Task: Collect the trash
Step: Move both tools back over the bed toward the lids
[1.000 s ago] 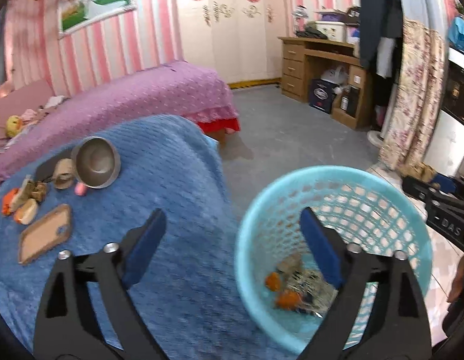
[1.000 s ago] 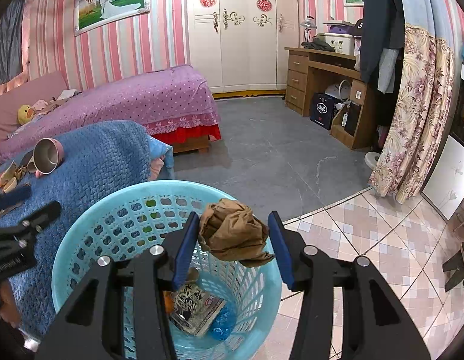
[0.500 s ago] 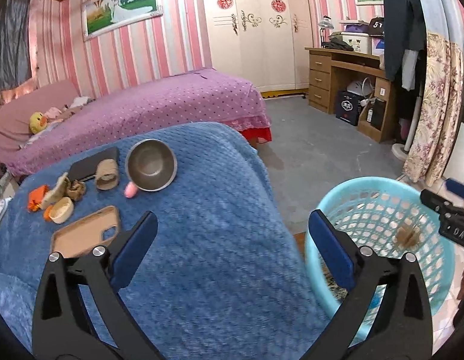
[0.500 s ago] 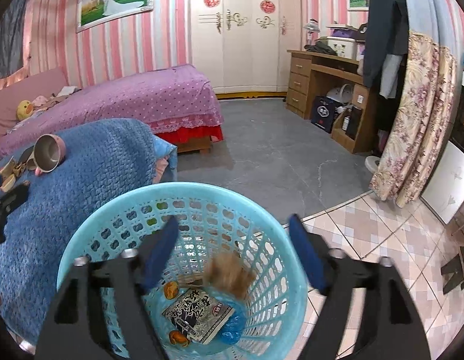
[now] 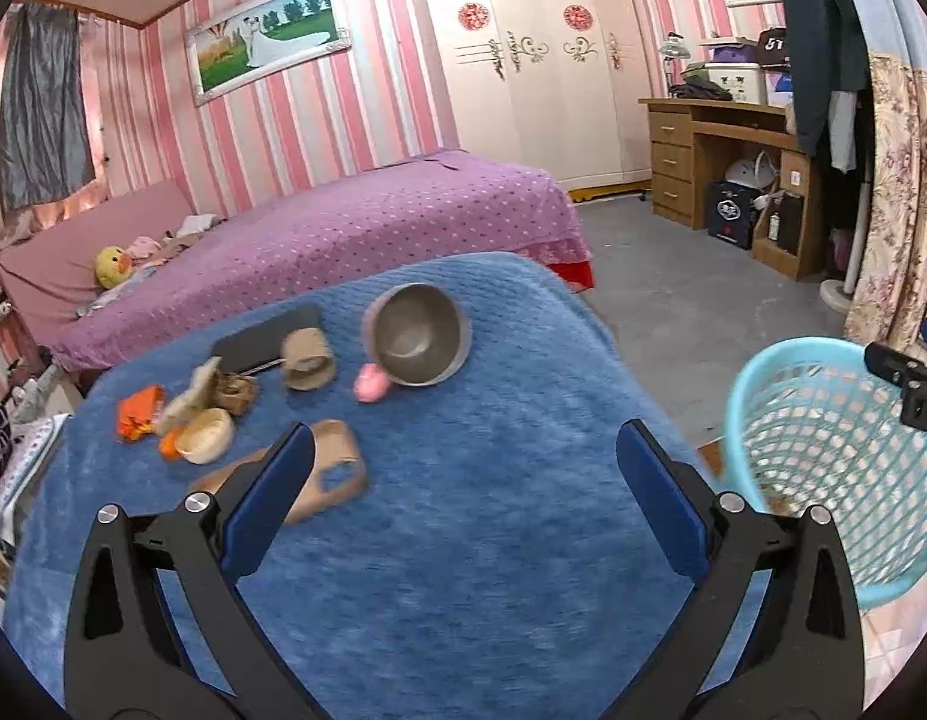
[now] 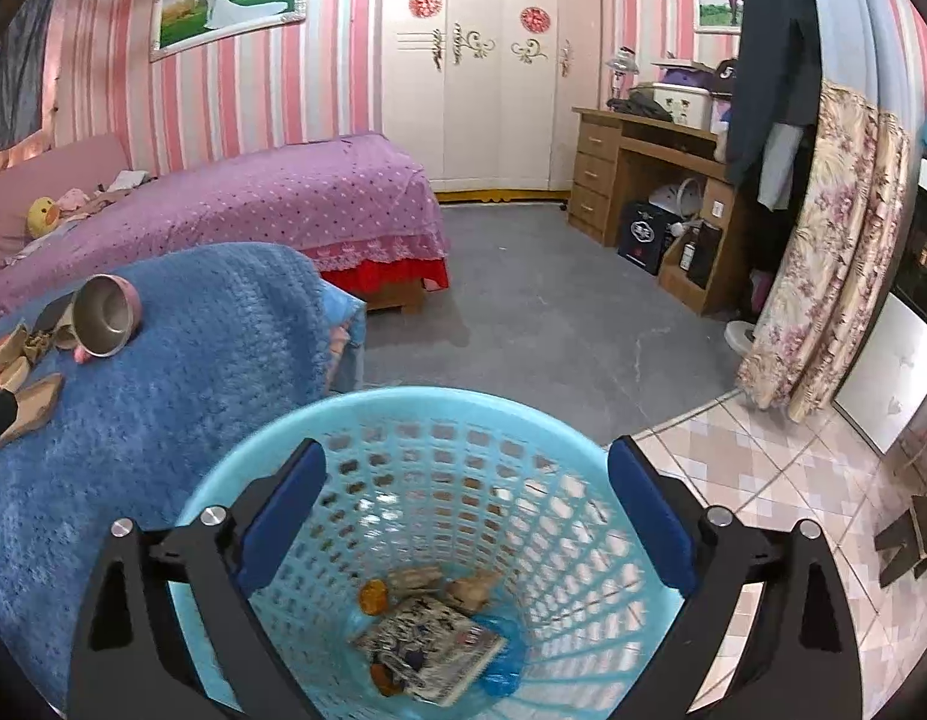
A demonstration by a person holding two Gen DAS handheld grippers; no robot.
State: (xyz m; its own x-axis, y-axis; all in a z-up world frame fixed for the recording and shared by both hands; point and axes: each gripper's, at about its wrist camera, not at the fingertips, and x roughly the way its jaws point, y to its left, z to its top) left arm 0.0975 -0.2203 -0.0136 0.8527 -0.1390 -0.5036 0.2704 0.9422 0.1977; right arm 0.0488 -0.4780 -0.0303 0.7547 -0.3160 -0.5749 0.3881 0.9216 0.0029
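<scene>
A light blue mesh basket (image 6: 403, 414) stands on the floor beside the blue blanket (image 5: 493, 480). At its bottom lie a printed wrapper (image 6: 430, 648), orange bits and a brown crumpled paper (image 6: 472, 588). My right gripper (image 6: 466, 516) hovers over the basket, jaws still opening, nothing between them. My left gripper (image 5: 463, 498) is open and empty above the blanket. Ahead of it lie an orange scrap (image 5: 139, 420), crumpled brown scraps (image 5: 217, 390), a small round cup (image 5: 208, 435) and a cardboard roll (image 5: 307, 360). The basket (image 5: 823, 450) shows at the right in the left wrist view.
A metal bowl with a pink rim (image 5: 418, 336), a dark flat case (image 5: 265, 339) and a tan phone case (image 5: 331, 474) also lie on the blanket. Behind are a purple bed (image 5: 343, 228), a wooden desk (image 5: 727, 144) and a flowered curtain (image 6: 823, 252).
My right gripper opened and the brown crumpled paper dropped into the basket. My left gripper swung from over the basket to over the blanket, toward the scraps.
</scene>
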